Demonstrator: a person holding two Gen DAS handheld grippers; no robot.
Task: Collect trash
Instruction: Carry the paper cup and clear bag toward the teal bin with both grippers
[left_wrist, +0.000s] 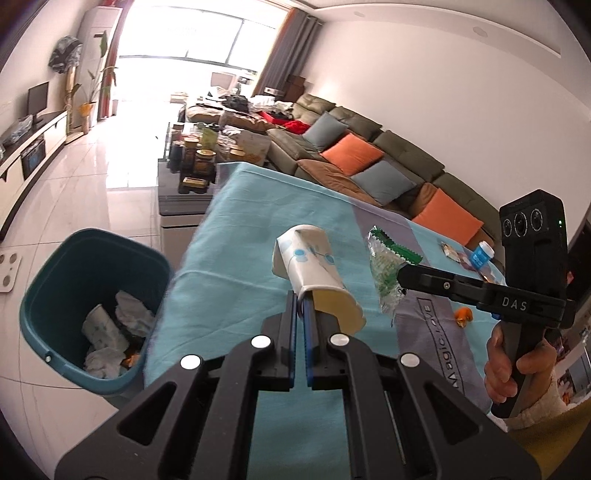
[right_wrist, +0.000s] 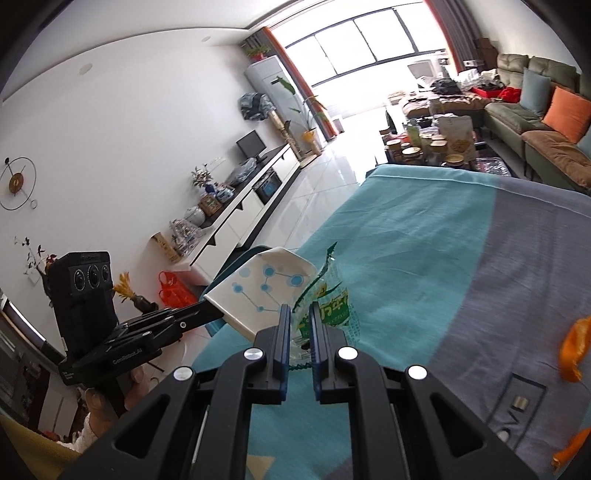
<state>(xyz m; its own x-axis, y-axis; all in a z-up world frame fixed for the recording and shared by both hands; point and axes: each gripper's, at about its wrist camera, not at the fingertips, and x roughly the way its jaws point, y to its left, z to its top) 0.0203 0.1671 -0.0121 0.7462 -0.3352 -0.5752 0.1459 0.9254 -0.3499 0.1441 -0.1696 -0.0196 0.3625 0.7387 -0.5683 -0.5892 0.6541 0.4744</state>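
Progress of the task. I see the teal waste bin (left_wrist: 88, 306) on the floor at the left of the bench (left_wrist: 236, 236), already holding a flattened paper cup and several crumpled tissues, so part of the collecting is done. Two more pieces are in the air above the blue cloth and not yet dropped. Left on the bench, far to my right, are an orange peel (left_wrist: 463, 316), a small blue-capped bottle (left_wrist: 483, 254) and a printed packet (left_wrist: 455, 252); in the right wrist view more orange peel (right_wrist: 574, 350) lies on the grey part of the cloth. I judge the task to be around its middle, with the next drop close.

Left tongs (left_wrist: 301, 306). The jaws are pinched narrow on the rim of a paper cup (left_wrist: 314, 273), white with blue dots and lines. The cup is squashed, tilted, and lifted clear of the cloth, near the bin's edge of the bench.

Right tongs (right_wrist: 298, 314). The jaws are likewise narrow, gripping a clear snack wrapper (right_wrist: 328, 306) with green print and a green serrated edge. The wrapper hangs just beside the cup, to its right; whether the two touch I cannot tell.
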